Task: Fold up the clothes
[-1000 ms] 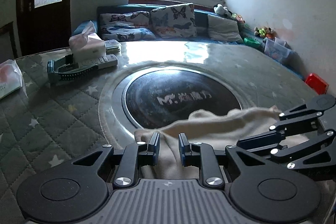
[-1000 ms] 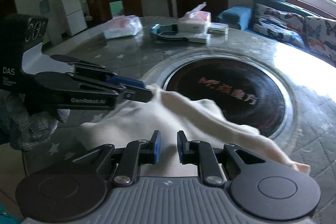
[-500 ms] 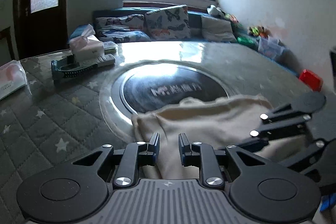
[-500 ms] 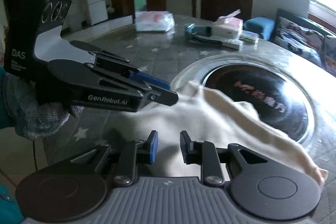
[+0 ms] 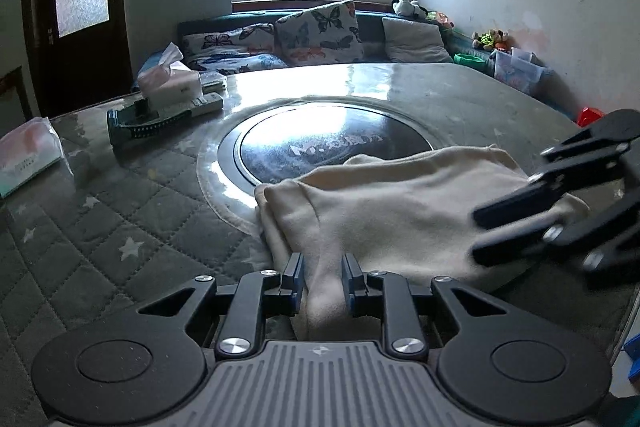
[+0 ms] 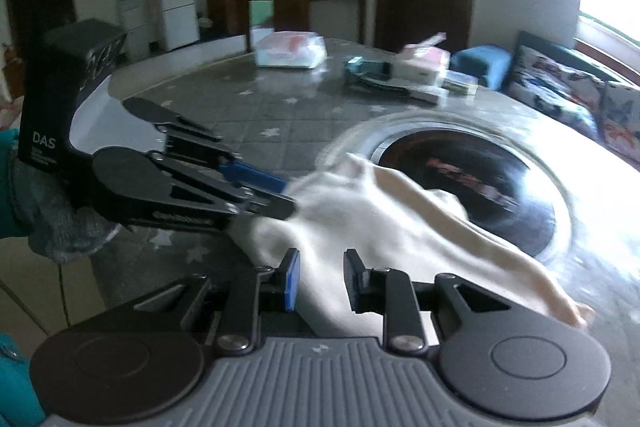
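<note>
A cream garment (image 5: 400, 203) lies bunched on the table, partly over the dark round disc (image 5: 320, 143). My left gripper (image 5: 323, 267) is shut on a fold of its near edge, and the cloth fills the gap between the blue pads. In the right wrist view my right gripper (image 6: 322, 263) likewise has the garment (image 6: 380, 219) pinched between its pads. The left gripper (image 6: 286, 195) shows there at the left, held by a gloved hand (image 6: 60, 227), its tips on the cloth. The right gripper (image 5: 480, 231) appears blurred at the right of the left wrist view.
The table (image 5: 100, 227) has a grey quilted cover with stars under glass. At its far left stand a tissue box (image 5: 172, 83), a dark tray with a remote (image 5: 152, 123) and a soft tissue pack (image 5: 28, 155). A sofa with cushions (image 5: 316, 35) sits behind.
Both grippers have drawn back toward the near table edge, dragging the garment partly off the dark disc. The right gripper's jaws stand slightly wider than a second ago.
</note>
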Motion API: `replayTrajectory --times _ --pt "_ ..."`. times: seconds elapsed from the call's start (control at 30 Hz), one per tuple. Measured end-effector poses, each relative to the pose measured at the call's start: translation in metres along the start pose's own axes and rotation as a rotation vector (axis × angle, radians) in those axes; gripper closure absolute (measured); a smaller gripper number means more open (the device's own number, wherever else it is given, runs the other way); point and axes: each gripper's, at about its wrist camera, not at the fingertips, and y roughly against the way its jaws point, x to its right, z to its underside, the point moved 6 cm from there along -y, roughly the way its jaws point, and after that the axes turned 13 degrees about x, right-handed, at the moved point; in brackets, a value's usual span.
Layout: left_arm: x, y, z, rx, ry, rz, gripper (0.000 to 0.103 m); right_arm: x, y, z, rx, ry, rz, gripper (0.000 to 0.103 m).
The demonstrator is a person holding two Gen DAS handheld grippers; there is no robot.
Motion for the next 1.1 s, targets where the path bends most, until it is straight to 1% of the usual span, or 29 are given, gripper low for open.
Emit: replayTrajectory --times 0.2,0.33,0.43,0.6,0.73,0.87,0.97,1.1 --pt "0.002 -0.001 0.002 -0.007 -0.011 -0.004 0.080 0.032 0.035 0.018 -0.012 -0.060 0.105 0.079" --pt "0.002 -0.001 0.003 -0.011 -0.020 -0.003 0.080 0.051 0.044 0.038 -0.048 -0.098 0.164 0.080" --pt "0.003 -0.001 0.003 -0.014 -0.026 -0.004 0.079 0.060 0.048 0.051 -0.065 -0.119 0.179 0.080" --pt "0.004 0.003 -0.009 -0.003 -0.031 0.006 0.080 0.067 0.060 0.042 -0.038 -0.130 0.184 0.080" --pt "0.014 0.003 -0.020 0.023 -0.030 0.039 0.080 0.077 0.057 0.035 -0.018 -0.132 0.208 0.080" --pt "0.032 -0.002 -0.023 0.028 -0.045 0.083 0.080 0.087 0.045 0.045 -0.048 -0.152 0.227 0.080" --pt "0.045 -0.008 -0.024 0.022 -0.057 0.117 0.080 0.092 0.046 0.049 -0.055 -0.169 0.228 0.081" --pt "0.063 -0.017 -0.026 0.019 -0.069 0.164 0.080 0.095 0.045 0.037 -0.040 -0.145 0.230 0.080"
